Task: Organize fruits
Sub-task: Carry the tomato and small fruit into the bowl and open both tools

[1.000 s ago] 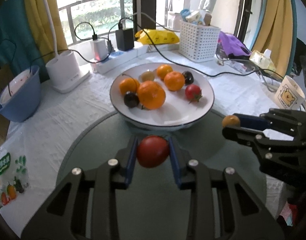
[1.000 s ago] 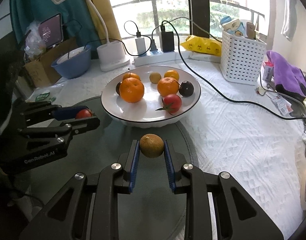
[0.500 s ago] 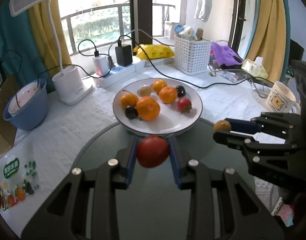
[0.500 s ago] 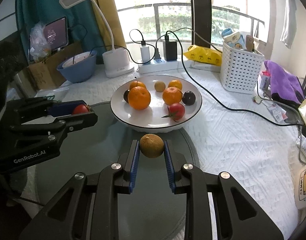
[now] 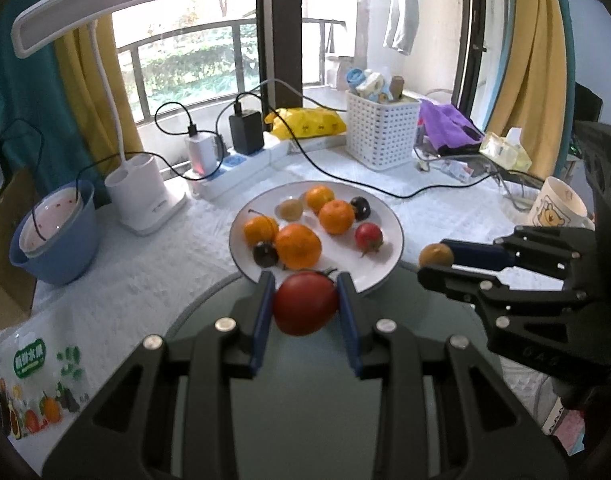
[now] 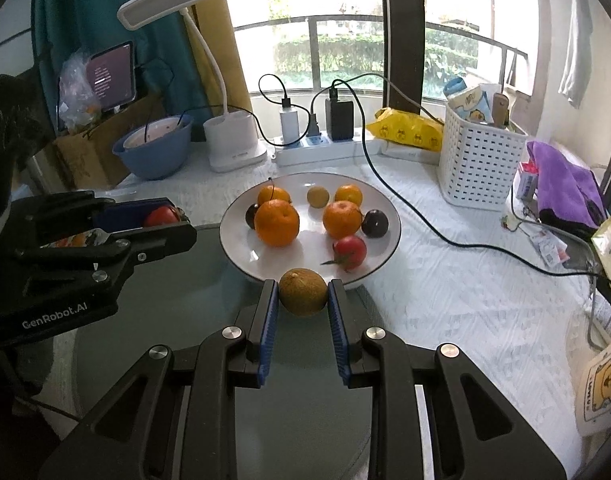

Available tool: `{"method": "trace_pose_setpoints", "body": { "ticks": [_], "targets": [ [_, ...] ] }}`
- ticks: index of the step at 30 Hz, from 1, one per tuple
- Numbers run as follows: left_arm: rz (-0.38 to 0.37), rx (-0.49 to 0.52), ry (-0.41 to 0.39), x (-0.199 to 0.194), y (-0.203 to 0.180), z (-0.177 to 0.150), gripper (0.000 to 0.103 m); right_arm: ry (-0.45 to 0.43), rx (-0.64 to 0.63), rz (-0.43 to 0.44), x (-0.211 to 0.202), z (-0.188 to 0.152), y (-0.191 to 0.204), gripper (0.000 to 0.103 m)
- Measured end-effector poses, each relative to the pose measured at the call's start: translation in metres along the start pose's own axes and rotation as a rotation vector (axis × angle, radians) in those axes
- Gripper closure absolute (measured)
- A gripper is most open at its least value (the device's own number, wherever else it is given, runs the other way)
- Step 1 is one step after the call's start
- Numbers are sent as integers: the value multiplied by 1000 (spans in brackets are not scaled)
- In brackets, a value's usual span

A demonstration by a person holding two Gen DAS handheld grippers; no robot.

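Observation:
My left gripper (image 5: 305, 300) is shut on a red tomato (image 5: 305, 307), held above the dark round glass mat (image 5: 313, 392) just in front of the white plate (image 5: 393, 256). My right gripper (image 6: 303, 294) is shut on a small brownish-yellow round fruit (image 6: 303, 291) at the plate's (image 6: 233, 248) near rim. The plate holds several oranges, two dark plums, a red tomato (image 6: 350, 252) and a small yellow fruit (image 6: 318, 197). Each view shows the other gripper from the side: the right gripper (image 5: 435, 258) at right, the left gripper (image 6: 165, 220) at left.
Behind the plate lie a power strip (image 6: 325, 148) with chargers and a black cable (image 6: 425, 224) across the white cloth. A desk lamp (image 6: 229, 144), blue bowl (image 6: 153, 152), white basket (image 6: 477, 164), yellow packet and a bear mug (image 5: 557, 204) stand around. A fruit bag (image 5: 29, 392) lies front left.
Both grippers have drawn back and up from the plate, so it looks smaller and farther off. Each keeps its fruit.

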State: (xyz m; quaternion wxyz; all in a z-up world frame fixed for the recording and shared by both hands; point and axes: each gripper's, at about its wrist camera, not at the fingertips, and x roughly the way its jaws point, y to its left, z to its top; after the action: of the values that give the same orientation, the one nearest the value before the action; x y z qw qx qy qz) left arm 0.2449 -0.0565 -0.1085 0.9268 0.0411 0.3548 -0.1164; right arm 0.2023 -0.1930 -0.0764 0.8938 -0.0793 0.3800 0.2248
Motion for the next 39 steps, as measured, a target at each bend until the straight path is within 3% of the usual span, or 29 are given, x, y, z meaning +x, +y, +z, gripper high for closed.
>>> {"method": "trace_pose_setpoints", "body": {
  "ticks": [24,39],
  "targets": [
    [-6,-40,65,61,17,16,71,55,4,23,52,22,-22,76],
    [-39,-94,120,82,31,16,69,74,6,53,78,34,-17,76]
  ]
}}
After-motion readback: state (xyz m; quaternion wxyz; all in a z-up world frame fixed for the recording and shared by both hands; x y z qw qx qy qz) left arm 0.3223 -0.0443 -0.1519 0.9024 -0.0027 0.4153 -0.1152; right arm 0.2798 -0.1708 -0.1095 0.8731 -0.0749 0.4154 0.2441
